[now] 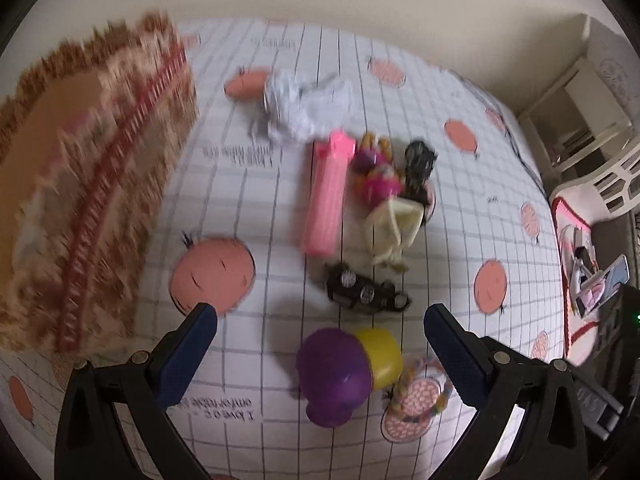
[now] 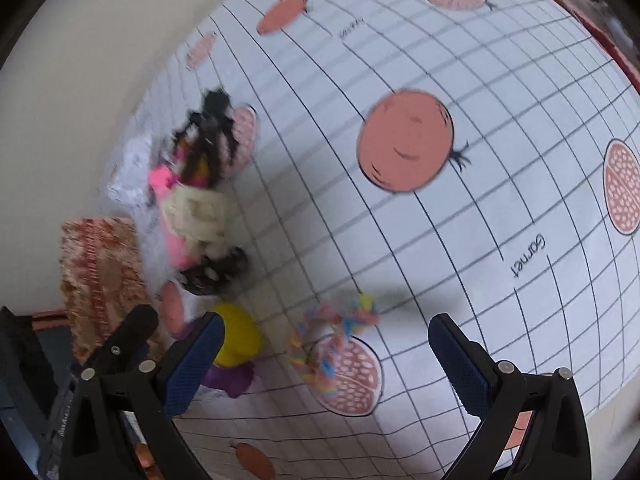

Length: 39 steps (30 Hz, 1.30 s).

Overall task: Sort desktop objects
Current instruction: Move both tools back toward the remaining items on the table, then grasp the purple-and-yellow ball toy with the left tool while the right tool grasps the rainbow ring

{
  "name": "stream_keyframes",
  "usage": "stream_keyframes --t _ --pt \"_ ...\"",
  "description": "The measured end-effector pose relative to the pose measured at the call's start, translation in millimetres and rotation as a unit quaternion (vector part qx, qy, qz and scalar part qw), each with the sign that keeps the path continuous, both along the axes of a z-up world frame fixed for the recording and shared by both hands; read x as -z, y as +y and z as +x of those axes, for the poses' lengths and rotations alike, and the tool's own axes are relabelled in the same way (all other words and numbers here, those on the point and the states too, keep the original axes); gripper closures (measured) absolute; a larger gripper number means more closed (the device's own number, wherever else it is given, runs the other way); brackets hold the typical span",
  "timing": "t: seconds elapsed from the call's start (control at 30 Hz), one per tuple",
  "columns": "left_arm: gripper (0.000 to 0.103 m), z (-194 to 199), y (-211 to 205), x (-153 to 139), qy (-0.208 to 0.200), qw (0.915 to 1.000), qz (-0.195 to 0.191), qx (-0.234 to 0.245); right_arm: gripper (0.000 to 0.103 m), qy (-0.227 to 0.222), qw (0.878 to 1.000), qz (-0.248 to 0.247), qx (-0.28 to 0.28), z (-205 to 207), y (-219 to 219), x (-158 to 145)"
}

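Sorting looked barely begun: woven basket (image 1: 80, 184) seemed empty, toys incl. pink case (image 1: 326, 196) & toy car (image 1: 366, 294) lay on cloth. Left gripper (image 1: 320, 320) & right gripper (image 2: 326, 332) both gaped wide, holding 0.

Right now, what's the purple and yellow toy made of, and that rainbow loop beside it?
The purple and yellow toy looks like smooth moulded plastic: rounded, with a soft shine. The rainbow loop looks like braided fabric or elastic, since its colours twist in a plait and it lies limp; blur leaves that unsure. Both grippers hang open above them.
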<state>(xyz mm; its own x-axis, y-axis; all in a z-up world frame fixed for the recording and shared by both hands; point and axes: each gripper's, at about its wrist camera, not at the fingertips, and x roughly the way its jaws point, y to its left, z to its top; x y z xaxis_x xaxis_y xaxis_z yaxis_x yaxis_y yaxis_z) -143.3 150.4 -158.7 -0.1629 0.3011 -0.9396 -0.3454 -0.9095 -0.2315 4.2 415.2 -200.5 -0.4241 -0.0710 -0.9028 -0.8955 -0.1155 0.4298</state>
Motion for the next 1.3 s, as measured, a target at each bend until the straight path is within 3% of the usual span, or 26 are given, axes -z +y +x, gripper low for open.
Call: stream_keyframes --t 0.27,0.6,0.8,0.87,0.97,1.17,1.3 --pt "0.0 4 -3 18 -0.017 0.9984 -0.054 -0.005 0.002 -0.045 0.999 -0.008 0.002 -4 -9 11" --pt "0.0 13 1 21 -0.037 0.9985 -0.037 0.019 0.014 -0.039 0.999 -0.025 0.013 1 -14 17" --pt "0.001 12 2 27 -0.057 0.9974 -0.033 0.029 0.031 -0.05 0.999 -0.008 0.016 7 -17 13" --pt "0.001 12 1 27 -0.057 0.9973 -0.033 0.03 0.044 -0.047 0.999 -0.008 0.02 10 -17 13" --pt "0.001 14 2 26 -0.057 0.9972 -0.033 0.035 0.046 -0.043 0.999 -0.012 0.024 14 -19 14" --pt "0.005 19 7 27 -0.059 0.9963 -0.04 0.049 0.065 -0.024 0.999 -0.024 0.02 16 -25 18" --pt "0.013 23 12 27 -0.062 0.9958 -0.038 0.056 0.071 -0.018 0.999 -0.028 0.017 16 -30 20"
